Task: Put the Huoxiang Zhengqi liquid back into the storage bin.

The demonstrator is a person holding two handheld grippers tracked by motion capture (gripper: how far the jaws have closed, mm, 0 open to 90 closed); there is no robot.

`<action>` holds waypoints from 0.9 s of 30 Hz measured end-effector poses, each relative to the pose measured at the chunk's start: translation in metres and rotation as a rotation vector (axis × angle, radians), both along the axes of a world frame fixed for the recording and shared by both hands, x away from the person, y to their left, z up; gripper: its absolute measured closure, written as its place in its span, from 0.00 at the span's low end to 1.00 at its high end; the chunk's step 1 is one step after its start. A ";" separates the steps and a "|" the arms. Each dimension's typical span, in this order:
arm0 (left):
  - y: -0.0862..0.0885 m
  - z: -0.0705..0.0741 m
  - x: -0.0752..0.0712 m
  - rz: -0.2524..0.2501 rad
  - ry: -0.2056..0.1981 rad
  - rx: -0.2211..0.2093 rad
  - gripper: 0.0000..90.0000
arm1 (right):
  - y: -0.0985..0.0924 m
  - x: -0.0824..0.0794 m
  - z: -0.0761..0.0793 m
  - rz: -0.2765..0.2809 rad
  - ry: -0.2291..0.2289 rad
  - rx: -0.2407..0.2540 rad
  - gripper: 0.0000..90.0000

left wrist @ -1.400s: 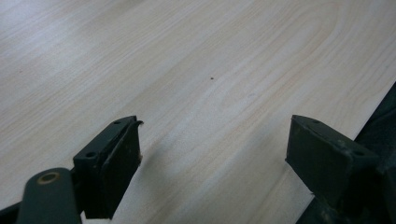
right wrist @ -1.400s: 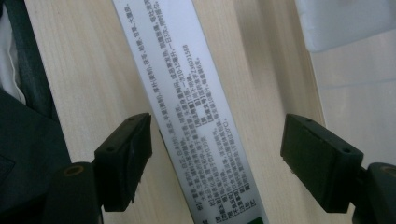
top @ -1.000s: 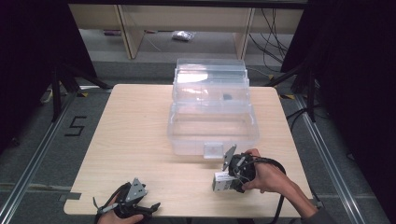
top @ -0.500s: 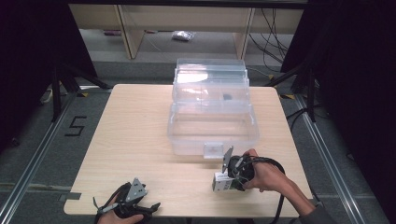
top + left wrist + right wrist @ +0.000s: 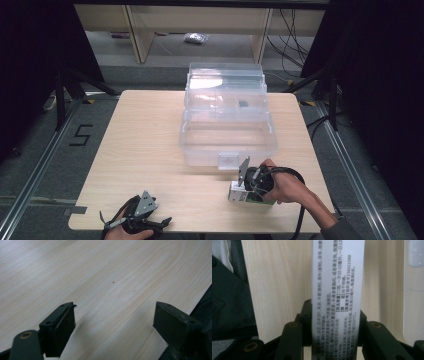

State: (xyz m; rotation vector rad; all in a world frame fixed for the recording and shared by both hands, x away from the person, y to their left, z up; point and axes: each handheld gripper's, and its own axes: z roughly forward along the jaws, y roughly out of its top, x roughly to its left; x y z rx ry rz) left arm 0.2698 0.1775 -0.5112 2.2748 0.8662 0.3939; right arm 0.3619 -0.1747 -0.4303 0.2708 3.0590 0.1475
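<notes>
A white carton printed with small black text lies on the wooden table near its front right, just in front of a clear plastic case. My right gripper, held by a hand from the right, has just been closing its jaws, and the carton sits between them. In the right gripper view the two black pads press on the long sides of the carton, so the right gripper is shut on it. My left gripper rests at the front left edge. In the left gripper view, the left gripper stands open over bare wood.
The clear case has a stepped, see-through lid and a white latch facing the carton. A cable loops from the right gripper. Dark fabric lies past the table's front edge. Shelving and cables stand behind the table.
</notes>
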 end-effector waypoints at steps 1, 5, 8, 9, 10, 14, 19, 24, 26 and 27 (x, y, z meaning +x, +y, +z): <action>0.000 0.000 0.000 -0.001 0.000 -0.001 0.19 | 0.000 0.000 0.000 0.017 -0.007 0.013 0.72; 0.000 0.000 0.000 0.001 0.000 0.000 0.19 | 0.001 -0.001 0.005 0.020 -0.010 0.001 0.73; 0.000 0.000 0.000 0.000 -0.001 0.000 0.19 | 0.002 -0.001 0.009 0.009 -0.003 -0.013 0.72; 0.000 0.000 0.000 0.000 -0.001 -0.001 0.19 | 0.002 0.000 0.010 0.024 -0.012 -0.011 0.73; 0.000 0.000 0.000 0.002 0.000 -0.003 0.19 | 0.003 0.001 0.012 0.039 -0.017 -0.017 0.73; -0.003 -0.002 -0.001 0.026 -0.010 -0.036 0.19 | 0.005 0.002 0.019 0.033 -0.010 -0.026 0.73; 0.000 0.000 0.000 0.004 0.000 -0.010 0.19 | 0.006 0.006 0.029 0.050 -0.017 -0.007 0.73; -0.002 -0.001 0.000 0.021 -0.002 -0.037 0.19 | 0.005 0.008 0.039 0.028 -0.008 -0.003 0.73; -0.001 0.000 0.000 0.009 0.001 -0.019 0.19 | 0.004 0.010 0.042 0.048 -0.011 0.007 0.73; 0.000 0.000 0.001 0.007 0.004 -0.012 0.19 | 0.004 0.010 0.044 0.043 -0.012 0.003 0.73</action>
